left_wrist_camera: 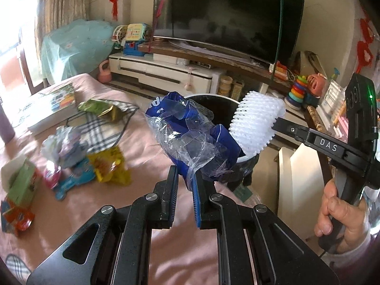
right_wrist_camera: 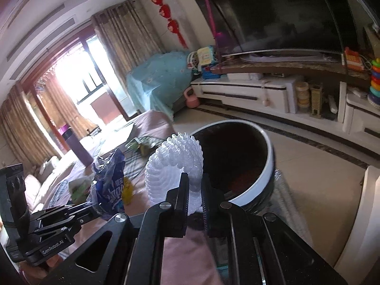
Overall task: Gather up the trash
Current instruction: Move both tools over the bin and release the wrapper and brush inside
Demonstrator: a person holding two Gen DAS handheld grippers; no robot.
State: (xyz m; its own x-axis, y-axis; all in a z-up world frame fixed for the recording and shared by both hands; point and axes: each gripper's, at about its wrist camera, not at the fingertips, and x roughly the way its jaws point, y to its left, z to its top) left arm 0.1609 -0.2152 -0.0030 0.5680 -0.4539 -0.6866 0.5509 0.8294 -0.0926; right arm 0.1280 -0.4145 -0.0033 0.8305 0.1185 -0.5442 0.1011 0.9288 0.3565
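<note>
**Q:** Nearest the lens in the left wrist view, what is shown?

**A:** Black fingers of the left hand-held gripper point(left_wrist_camera: 186, 185), clenched on a crumpled blue and clear plastic wrapper point(left_wrist_camera: 190, 137). The wrapper rises from the fingertips toward 12 o'clock, its upper end overlapping the near rim of the bin point(left_wrist_camera: 213, 97).

**Q:** And the right wrist view?

**A:** The right hand-held gripper point(right_wrist_camera: 194, 190) is clenched on a white foam fruit net point(right_wrist_camera: 174, 163), which curls upward from the jaws. Seen from the left camera, the same net point(left_wrist_camera: 257, 122) sits at 2 o'clock, touching the wrapper's right side, with the right hand-held gripper point(left_wrist_camera: 276, 124) reaching in from the right edge and a hand point(left_wrist_camera: 342, 216) around its grip at 4 o'clock.

**Q:** Where is the bin?

**A:** A round, dark-lined bin point(right_wrist_camera: 266, 166) with a white rim stands on the floor just beyond the bed's edge, at 1 o'clock from the right jaws. Both pieces of trash are at its near rim; whether they are over the opening cannot be told.

**Q:** What else lies about?

**A:** On the pink bedspread point(left_wrist_camera: 147, 147), at 9 o'clock in the left view, are a yellow packet point(left_wrist_camera: 111, 168), a blue packet point(left_wrist_camera: 73, 182), a green wrapper point(left_wrist_camera: 99, 109), a checked cloth point(left_wrist_camera: 104, 128), a carton point(left_wrist_camera: 19, 197) and a book point(left_wrist_camera: 47, 109). A television point(left_wrist_camera: 228, 16) fills the 12 o'clock background. In the right view, the left hand-held gripper point(right_wrist_camera: 95, 207) and wrapper point(right_wrist_camera: 110, 185) appear at 8 o'clock.
</note>
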